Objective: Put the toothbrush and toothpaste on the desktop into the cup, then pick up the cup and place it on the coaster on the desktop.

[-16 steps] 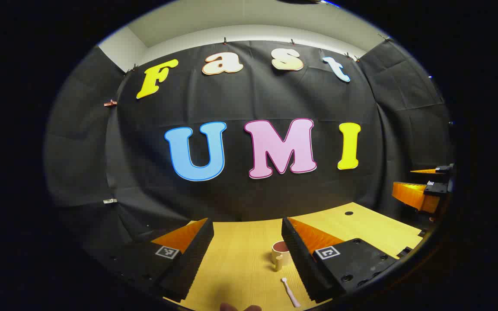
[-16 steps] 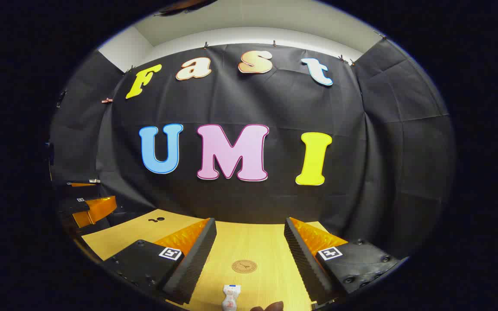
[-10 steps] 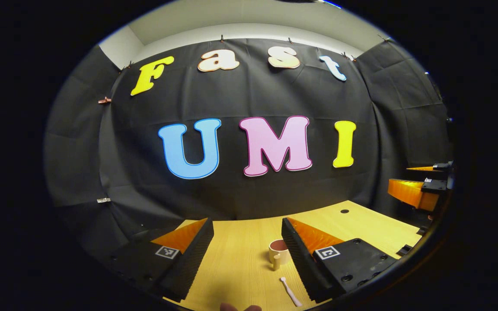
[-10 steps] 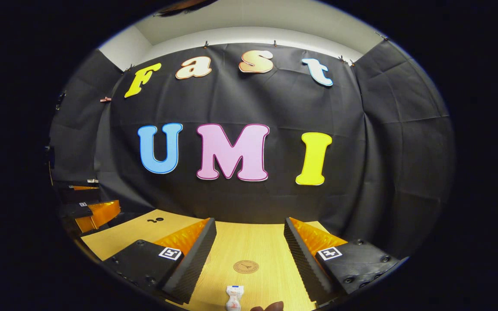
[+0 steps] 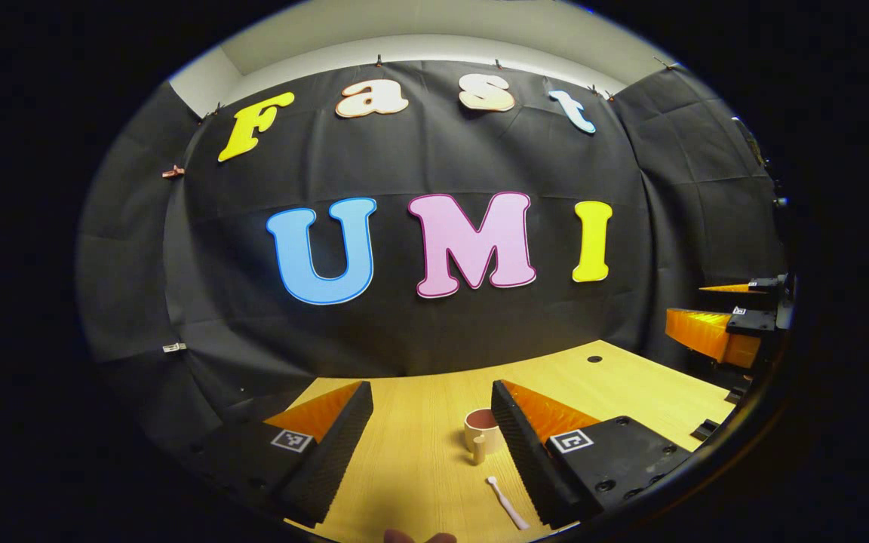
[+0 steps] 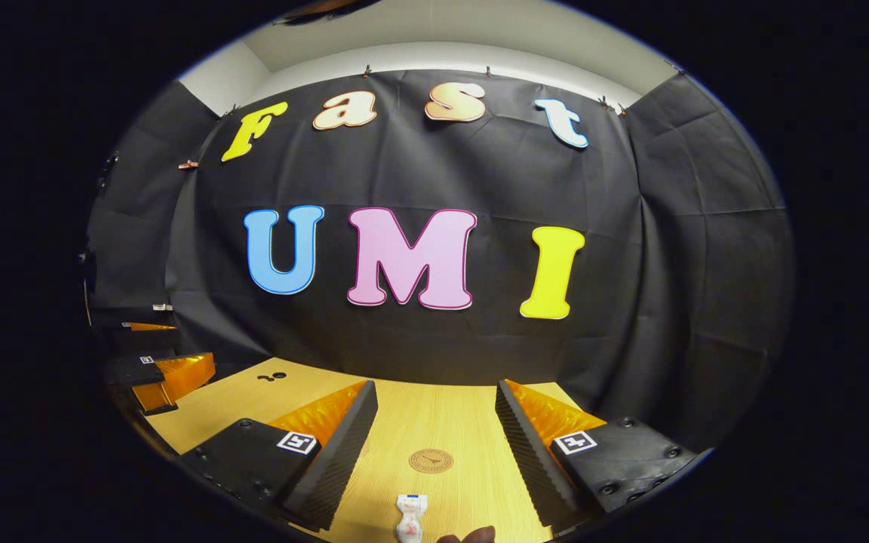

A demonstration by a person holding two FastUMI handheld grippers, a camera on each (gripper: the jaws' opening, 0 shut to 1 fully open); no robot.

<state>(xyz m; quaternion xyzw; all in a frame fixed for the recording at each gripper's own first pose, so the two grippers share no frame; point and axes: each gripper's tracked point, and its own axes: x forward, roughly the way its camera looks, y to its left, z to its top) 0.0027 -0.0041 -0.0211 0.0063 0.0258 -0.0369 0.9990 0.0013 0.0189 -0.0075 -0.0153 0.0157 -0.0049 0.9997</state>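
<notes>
In the left gripper view, a cream cup (image 5: 480,434) with a dark inside stands upright on the wooden desktop (image 5: 419,452), close to the right finger. A pale toothbrush (image 5: 506,503) lies in front of the cup. My left gripper (image 5: 428,407) is open above the desk, holding nothing. In the right gripper view, a round brown coaster (image 6: 431,460) lies flat between the fingers, and a small white toothpaste tube (image 6: 409,517) lies nearer the camera. My right gripper (image 6: 434,403) is open and holds nothing. Each gripper appears at the edge of the other's view: right gripper (image 5: 732,328), left gripper (image 6: 159,369).
The black cloth wall rises just behind the desk's far edge. A dark round hole (image 5: 594,359) sits in the desktop at the back right of the left gripper view. A fingertip (image 6: 468,535) pokes in at the bottom edge.
Both views have tilted slightly downward, so the wall slid up and more desktop shows. The cup, toothbrush, coaster and toothpaste have not moved on the desk. Both grippers stay open.
</notes>
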